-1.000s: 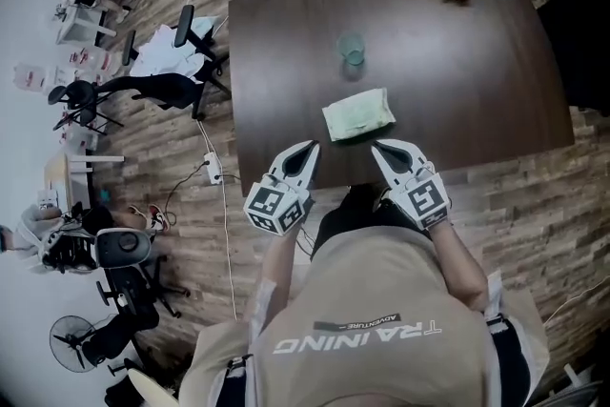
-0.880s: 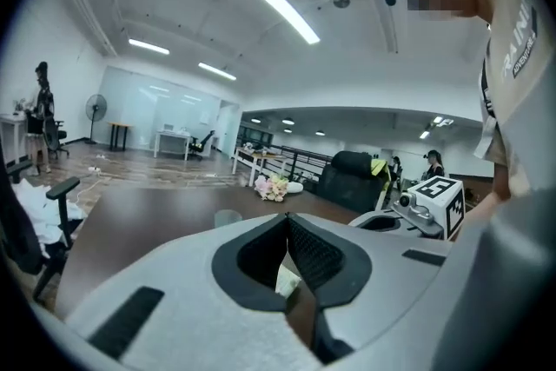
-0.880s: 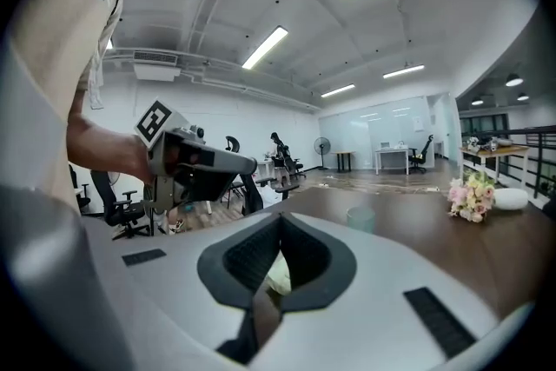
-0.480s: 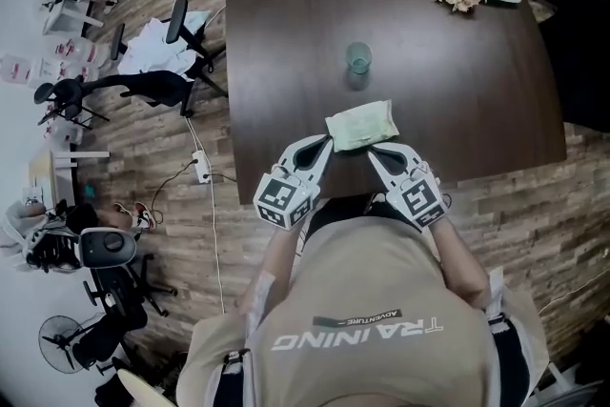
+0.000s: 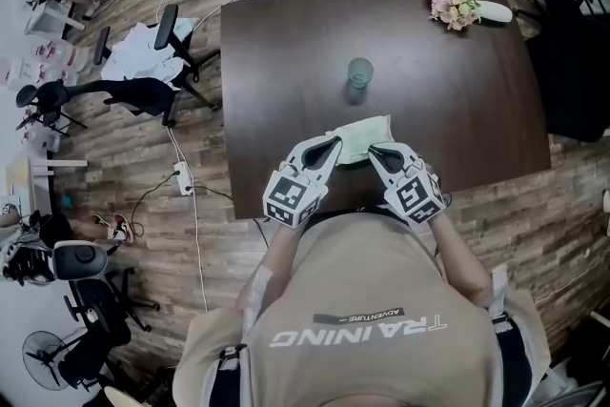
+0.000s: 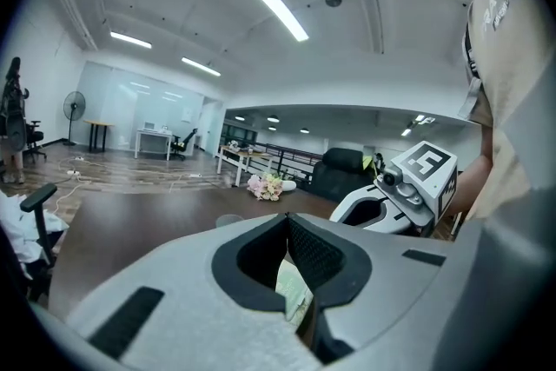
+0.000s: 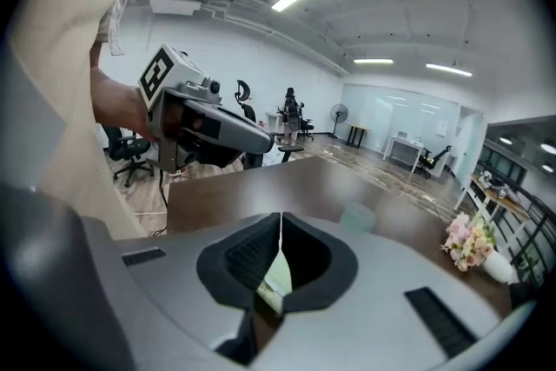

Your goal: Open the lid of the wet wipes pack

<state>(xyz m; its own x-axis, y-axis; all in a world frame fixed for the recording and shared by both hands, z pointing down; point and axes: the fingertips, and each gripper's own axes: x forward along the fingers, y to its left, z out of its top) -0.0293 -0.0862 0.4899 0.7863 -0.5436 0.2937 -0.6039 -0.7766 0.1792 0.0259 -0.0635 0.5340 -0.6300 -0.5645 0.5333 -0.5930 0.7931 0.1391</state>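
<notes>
- The wet wipes pack (image 5: 363, 135), pale green, lies flat on the dark tabletop (image 5: 286, 43), close to the edge nearest the person and about midway along it.
- The left gripper (image 5: 335, 142) has its jaws closed tip to tip with nothing pinched between them (the pack only shows through the gap behind the tips). Its nose sits at the pack's left end.
- The right gripper (image 5: 373, 149) also has its jaws brought together on nothing. Its nose is at the pack's near right corner.
- Whether either nose actually touches the pack cannot be told.
- A clear cup (image 5: 359, 71) stands beyond the pack, toward the middle of the tabletop and apart from it.
- A bunch of pink flowers (image 5: 450, 0) in a white vase (image 5: 494, 11) lies near the far right corner.
</notes>
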